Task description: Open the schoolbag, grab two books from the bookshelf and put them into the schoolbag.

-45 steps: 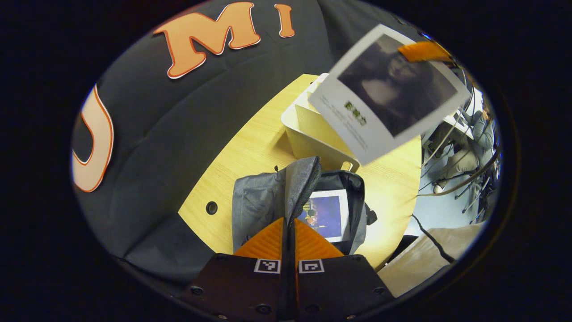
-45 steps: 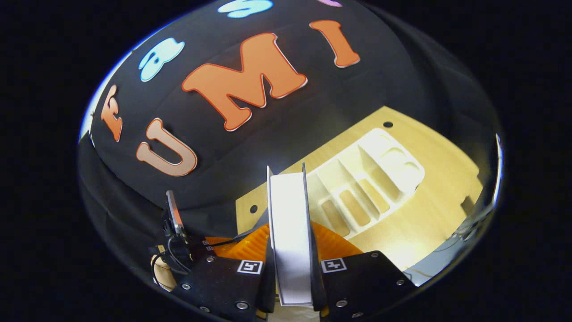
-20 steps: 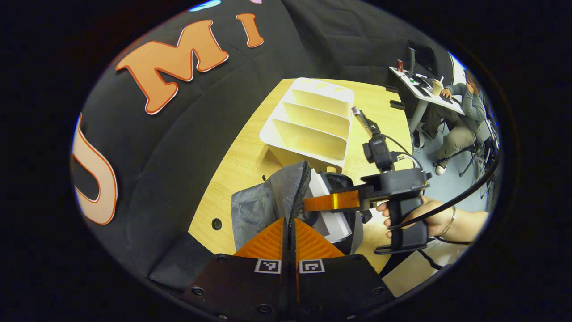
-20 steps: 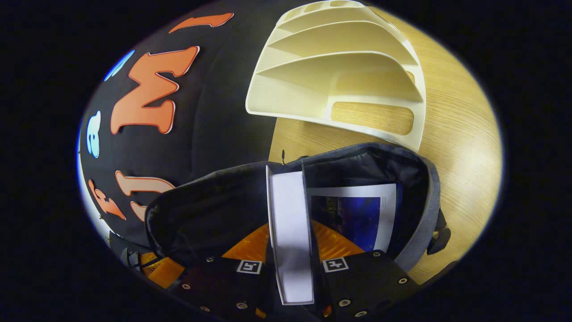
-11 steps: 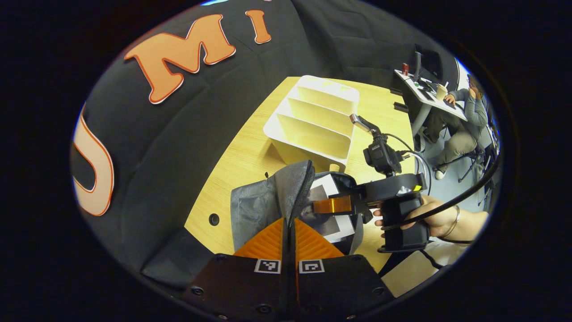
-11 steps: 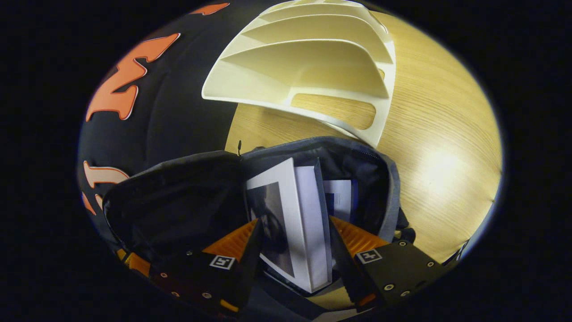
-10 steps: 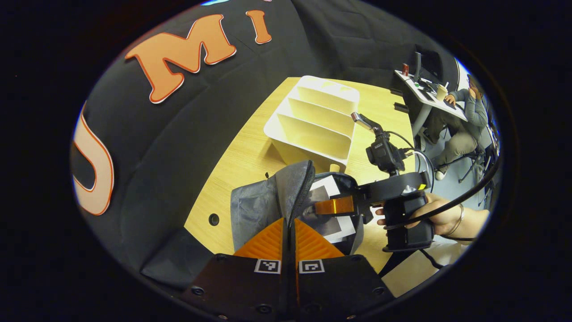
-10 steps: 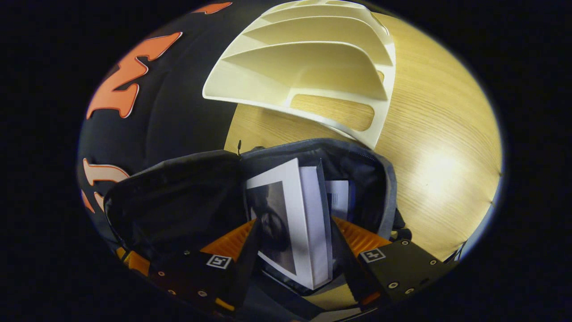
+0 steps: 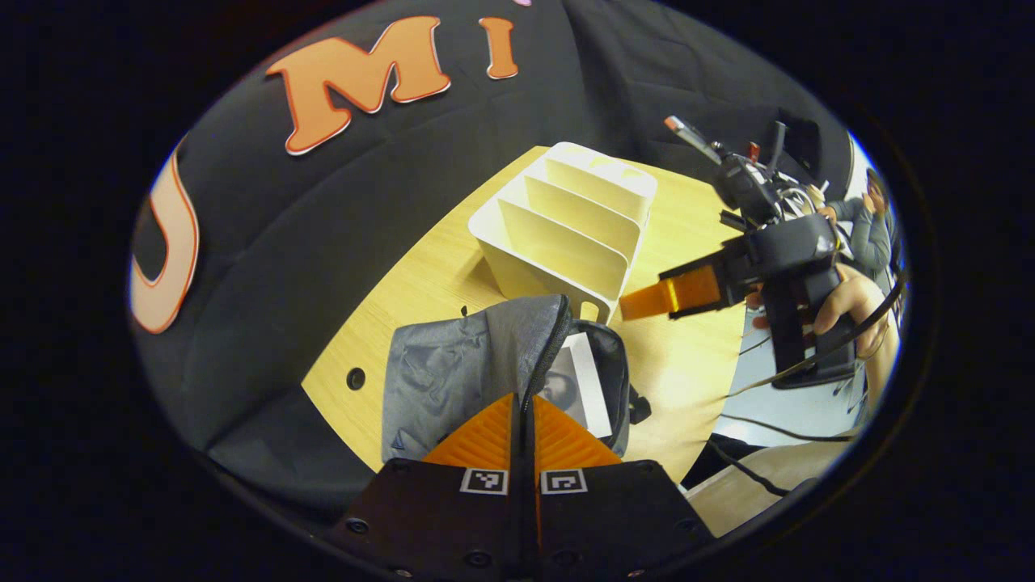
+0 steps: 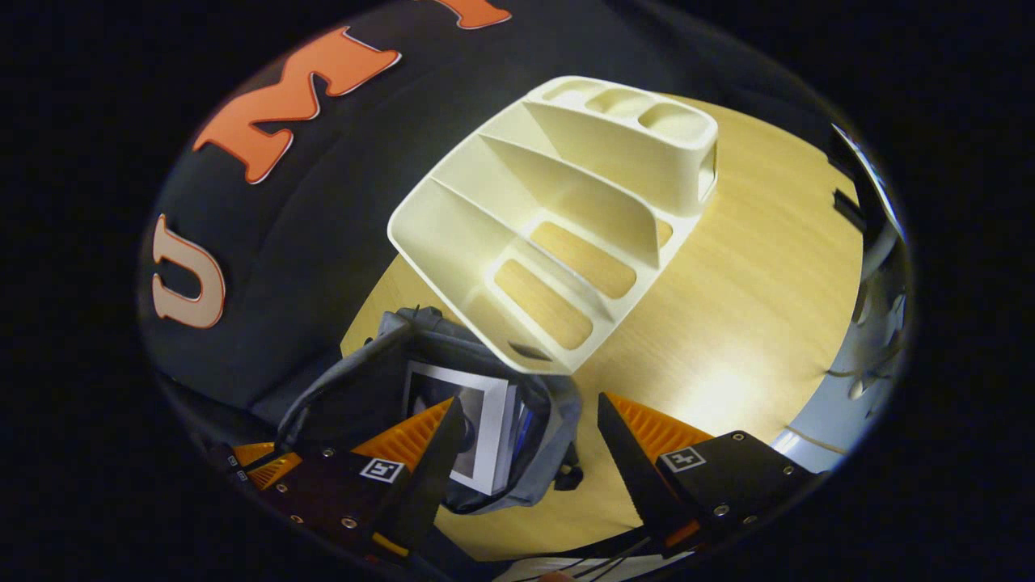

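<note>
The grey schoolbag (image 9: 441, 376) lies on the wooden table (image 9: 687, 380), and my left gripper (image 9: 524, 398) is shut on the zipper edge of its raised flap. In its mouth rests a white-bordered book (image 9: 580, 386) with a dark picture. In the right gripper view that book (image 10: 483, 427) lies over a blue one, of which just an edge shows. My right gripper (image 10: 530, 402) is open and holds nothing, above the schoolbag (image 10: 558, 404). The left gripper view shows the right gripper (image 9: 643, 302) in a hand (image 9: 849, 297), raised right of the bag. All slots of the white bookshelf (image 10: 566, 202) are bare.
The bookshelf (image 9: 566, 222) stands just behind the bag, close to the black cloth wall. A round cable hole (image 9: 356, 377) sits in the table left of the bag. A person (image 9: 877, 218) sits at a desk beyond the table's right edge.
My right gripper let go of the second book inside the bag, opened, and rose up and away to the right. My left gripper kept hold of the flap.
</note>
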A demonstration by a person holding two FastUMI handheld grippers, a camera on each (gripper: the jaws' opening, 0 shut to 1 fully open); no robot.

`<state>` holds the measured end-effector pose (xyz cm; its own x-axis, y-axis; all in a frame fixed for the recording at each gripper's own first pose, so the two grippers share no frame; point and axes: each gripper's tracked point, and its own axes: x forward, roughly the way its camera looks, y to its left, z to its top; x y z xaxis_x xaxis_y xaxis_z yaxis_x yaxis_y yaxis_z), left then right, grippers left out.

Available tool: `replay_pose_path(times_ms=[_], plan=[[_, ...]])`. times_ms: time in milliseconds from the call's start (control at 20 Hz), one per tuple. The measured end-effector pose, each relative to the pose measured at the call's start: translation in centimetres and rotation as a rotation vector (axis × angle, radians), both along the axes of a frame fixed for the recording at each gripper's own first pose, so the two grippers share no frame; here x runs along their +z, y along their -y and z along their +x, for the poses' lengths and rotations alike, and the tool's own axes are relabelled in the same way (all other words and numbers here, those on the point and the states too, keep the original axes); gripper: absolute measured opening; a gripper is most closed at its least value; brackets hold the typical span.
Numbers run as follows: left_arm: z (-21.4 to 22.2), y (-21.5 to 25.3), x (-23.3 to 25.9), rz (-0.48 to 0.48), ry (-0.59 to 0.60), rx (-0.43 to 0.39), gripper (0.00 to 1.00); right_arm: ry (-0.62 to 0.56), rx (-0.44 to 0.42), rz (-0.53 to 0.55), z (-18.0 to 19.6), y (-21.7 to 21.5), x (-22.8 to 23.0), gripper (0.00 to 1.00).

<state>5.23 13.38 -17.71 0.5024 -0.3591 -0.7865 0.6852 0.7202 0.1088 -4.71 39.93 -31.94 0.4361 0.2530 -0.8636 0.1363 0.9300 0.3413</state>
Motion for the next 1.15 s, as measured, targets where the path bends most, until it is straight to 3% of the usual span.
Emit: replay_pose_path(times_ms=[150, 300, 450, 550, 700, 800, 950, 1150], plan=[[-0.9, 0.9, -0.2, -0.055, -0.013, 0.126, 0.01, 0.065, 0.131, -0.125, 2.4, 4.8, 2.1, 0.99], [-1.8, 2.2, -1.2, -0.117, -0.021, 0.261, 0.02, 0.081, 0.246, -0.154, 4.3, 7.6, 3.4, 0.99], [-3.3, 4.4, -3.2, -0.216, -0.082, 0.409, 0.13, 0.093, 0.332, -0.180, 6.3, 9.7, 3.8, 0.99], [-4.5, 5.0, -3.7, -0.253, -0.075, 0.499, 0.30, 0.107, 0.383, -0.194, 7.5, 10.8, 4.1, 0.99], [-4.4, 5.4, -4.2, -0.282, -0.023, 0.601, 0.87, 0.150, 0.438, -0.179, 8.8, 11.0, 5.4, 0.99], [-3.5, 5.5, -3.7, -0.317, 0.048, 0.667, 0.89, 0.219, 0.465, -0.172, 9.9, 10.5, 7.0, 0.99], [-1.2, 2.8, -1.0, -0.365, 0.254, 0.759, 0.91, 0.389, 0.477, -0.181, 12.3, 10.1, 11.1, 0.98], [0.0, 1.1, 1.5, -0.438, 0.496, 0.771, 0.92, 0.596, 0.441, -0.156, 14.1, 10.2, 17.8, 0.98]])
